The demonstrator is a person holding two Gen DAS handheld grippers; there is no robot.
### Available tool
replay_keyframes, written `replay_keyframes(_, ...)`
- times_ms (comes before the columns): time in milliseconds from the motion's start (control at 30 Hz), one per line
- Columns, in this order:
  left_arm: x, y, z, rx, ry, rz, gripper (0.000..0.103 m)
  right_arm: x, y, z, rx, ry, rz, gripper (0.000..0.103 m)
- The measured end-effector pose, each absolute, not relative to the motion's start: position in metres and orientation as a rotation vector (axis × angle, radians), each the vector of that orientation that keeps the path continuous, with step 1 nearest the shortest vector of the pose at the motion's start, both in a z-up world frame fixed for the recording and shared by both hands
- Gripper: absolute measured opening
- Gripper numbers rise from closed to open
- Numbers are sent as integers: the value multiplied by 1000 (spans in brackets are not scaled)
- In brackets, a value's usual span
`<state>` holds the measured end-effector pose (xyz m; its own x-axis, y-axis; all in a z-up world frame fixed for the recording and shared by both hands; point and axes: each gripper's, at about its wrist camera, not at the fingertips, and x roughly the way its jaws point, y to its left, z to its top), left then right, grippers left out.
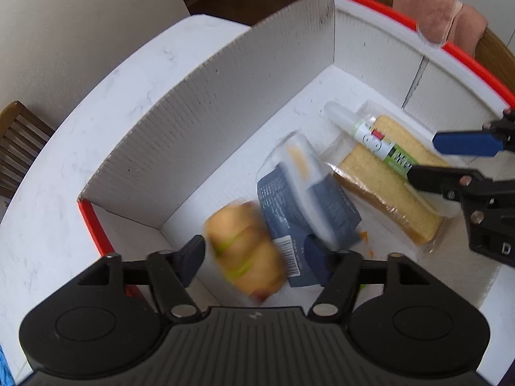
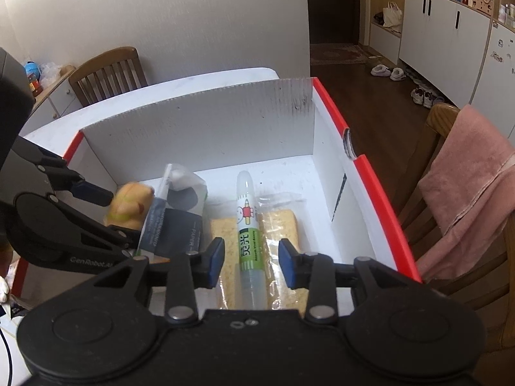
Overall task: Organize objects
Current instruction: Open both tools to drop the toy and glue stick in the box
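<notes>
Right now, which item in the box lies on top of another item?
The green-labelled marker tube. It lies across the wrapped yellow sponge; the dark paper packet and the yellow plush toy sit beside them.

White walls [image 2: 193, 16], dark wood floor [image 2: 370, 90], wooden chairs [image 2: 109, 70], white cabinets [image 2: 444, 32].

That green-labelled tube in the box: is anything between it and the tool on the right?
Nothing visible. The green-labelled tube lies on the wrapped sponge, directly between the right tool's open fingers.

1 box [image 2: 379, 186], 1 marker tube [image 2: 249, 234], 1 sponge [image 1: 386, 193], 1 dark packet [image 1: 309, 212], 1 yellow toy [image 1: 244, 251].
</notes>
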<state>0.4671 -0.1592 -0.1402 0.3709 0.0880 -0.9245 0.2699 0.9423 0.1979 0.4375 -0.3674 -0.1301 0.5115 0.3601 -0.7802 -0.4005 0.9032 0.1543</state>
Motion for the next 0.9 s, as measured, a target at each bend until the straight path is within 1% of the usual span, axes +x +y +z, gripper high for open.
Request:
replay_keyframes(367,447,-147,-108,193,1111,-133,68,418,-368,-108,-31,898,491,36)
replay_keyframes(767,388,-133,-62,98,941,-164,68,386,-364,-78,-44,844,510,37)
replay_keyframes(800,382,-131,-59,90,935,-168,68,382,-364,-75,-42,842,512,42)
replay_keyframes(833,375,-128,-55,84,926,-171,68,378,-364,-72,-41,837,513,51)
replay_keyframes(900,364,-124,-52,80,907,-164,68,370,-363,-66,-44,816,513,58)
